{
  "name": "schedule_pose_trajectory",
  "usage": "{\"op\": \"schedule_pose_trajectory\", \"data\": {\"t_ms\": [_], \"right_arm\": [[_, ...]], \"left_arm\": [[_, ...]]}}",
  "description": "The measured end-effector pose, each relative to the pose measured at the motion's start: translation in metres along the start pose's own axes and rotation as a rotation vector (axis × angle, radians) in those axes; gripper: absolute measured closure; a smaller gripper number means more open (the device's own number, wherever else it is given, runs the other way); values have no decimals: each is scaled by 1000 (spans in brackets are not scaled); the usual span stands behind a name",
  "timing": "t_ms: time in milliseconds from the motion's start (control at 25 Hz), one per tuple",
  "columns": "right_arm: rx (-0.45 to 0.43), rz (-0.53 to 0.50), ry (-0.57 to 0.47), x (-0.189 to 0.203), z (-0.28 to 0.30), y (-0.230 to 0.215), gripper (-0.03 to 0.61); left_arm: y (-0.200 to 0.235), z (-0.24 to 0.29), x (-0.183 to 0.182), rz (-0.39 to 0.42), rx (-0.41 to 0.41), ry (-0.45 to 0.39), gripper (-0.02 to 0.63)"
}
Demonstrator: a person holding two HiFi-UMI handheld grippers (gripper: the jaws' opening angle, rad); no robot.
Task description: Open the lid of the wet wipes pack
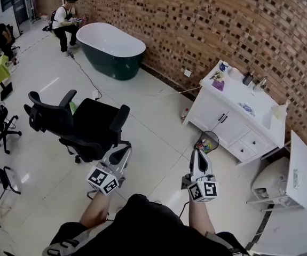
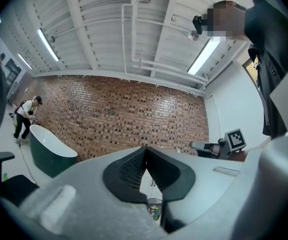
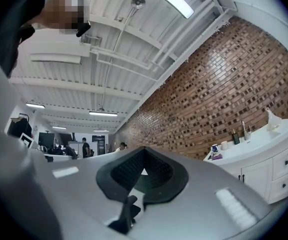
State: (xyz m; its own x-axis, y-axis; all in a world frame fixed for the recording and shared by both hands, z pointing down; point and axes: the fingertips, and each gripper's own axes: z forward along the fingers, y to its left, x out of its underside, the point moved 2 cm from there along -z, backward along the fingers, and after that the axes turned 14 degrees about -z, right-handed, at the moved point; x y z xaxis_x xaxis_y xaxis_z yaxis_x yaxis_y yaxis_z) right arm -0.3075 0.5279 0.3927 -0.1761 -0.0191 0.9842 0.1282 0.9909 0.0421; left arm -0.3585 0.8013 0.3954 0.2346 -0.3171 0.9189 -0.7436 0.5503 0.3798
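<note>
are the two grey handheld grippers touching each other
Apart. The head view shows pale floor tile between the left gripper and the right gripper, both shut.

wet wipes pack (image 1: 248, 109) | lying flat on white counter (image 1: 230, 97) | state indiscernible

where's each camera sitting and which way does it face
Head view: on the person's head, steeply down at the floor; forearms, left tool, right tool show.
Left gripper view: on the left tool, along its shut jaws toward the brick wall; torso upper right.
Right gripper view: on the right tool, along shut jaws toward the white cabinet; torso upper left.
Shared: head and left gripper views show the bathtub.
</note>
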Motion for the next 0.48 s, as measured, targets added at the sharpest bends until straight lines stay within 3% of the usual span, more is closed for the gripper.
{"op": "schedule_pose_trajectory", "data": {"t_ms": [280,480], "right_arm": [[87,-43,20,11,-39,-78,574],[156,-48,33,18,-67,-109,574]], "left_arm": [[-57,76,54,-69,153,44,612],[-87,106,81,-52,226,98,612]]}}
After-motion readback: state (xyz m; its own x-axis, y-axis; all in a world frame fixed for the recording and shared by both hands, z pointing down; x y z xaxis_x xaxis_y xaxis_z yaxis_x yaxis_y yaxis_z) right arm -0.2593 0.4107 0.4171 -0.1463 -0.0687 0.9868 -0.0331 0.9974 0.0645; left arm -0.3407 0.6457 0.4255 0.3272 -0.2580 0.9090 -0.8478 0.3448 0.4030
